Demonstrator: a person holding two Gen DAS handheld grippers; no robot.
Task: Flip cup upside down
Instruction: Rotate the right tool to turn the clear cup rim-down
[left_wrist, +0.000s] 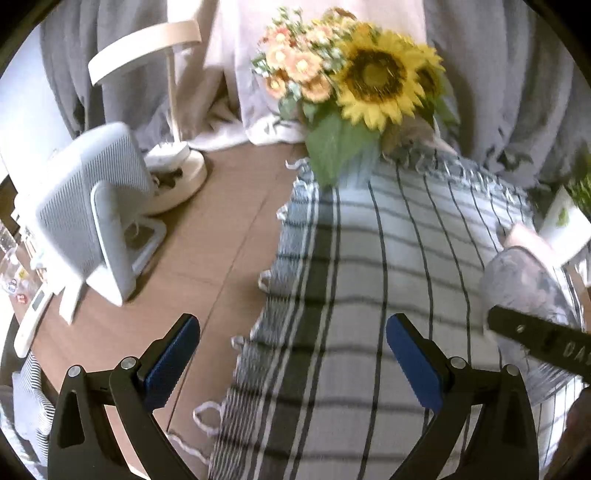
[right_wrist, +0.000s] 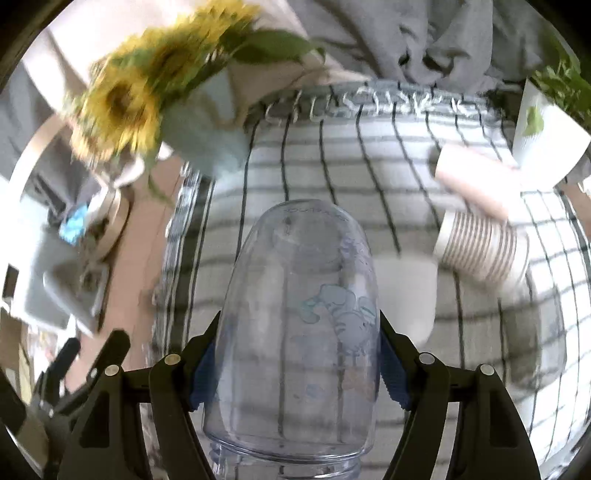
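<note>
The right tongs (right_wrist: 295, 363) are closed on the clear cup (right_wrist: 299, 325), their blue pads pressing both its sides; the threaded mouth is toward the camera and the rounded base points away, above the checked cloth (right_wrist: 369, 155). The left tongs (left_wrist: 293, 363) stand wide open and hold nothing. The turn seems to be underway; setting the cup mouth-down on the bench is left.
</note>
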